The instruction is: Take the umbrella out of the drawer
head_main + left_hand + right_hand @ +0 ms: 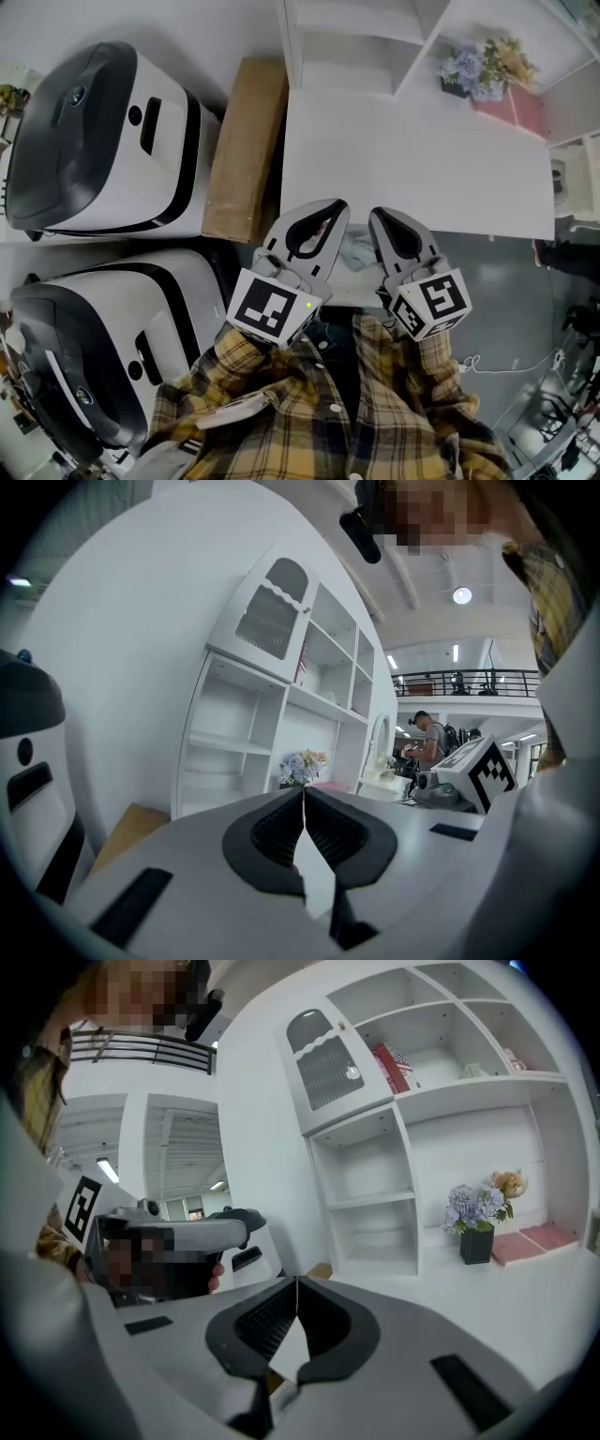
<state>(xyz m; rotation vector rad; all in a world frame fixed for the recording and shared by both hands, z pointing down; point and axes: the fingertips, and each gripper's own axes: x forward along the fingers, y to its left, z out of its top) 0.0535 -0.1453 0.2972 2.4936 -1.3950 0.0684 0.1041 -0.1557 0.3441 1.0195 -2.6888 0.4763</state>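
Observation:
No umbrella shows in any view. In the head view both grippers hang side by side at the front edge of the white desk [412,159]. My left gripper [336,210] is shut, its tips meeting with nothing between them [303,794]. My right gripper [379,217] is shut and empty too [297,1283]. Both point towards the white shelf unit [262,733] at the back of the desk. Between the grippers, just under the desk edge, lies a pale bluish patch [354,249]; I cannot tell what it is.
A vase of flowers [473,70] and a pink box [514,108] stand at the desk's back right. A cardboard box [246,141] leans left of the desk. Two white-and-black machines [94,141] [103,347] fill the left side. A person [431,733] stands far off.

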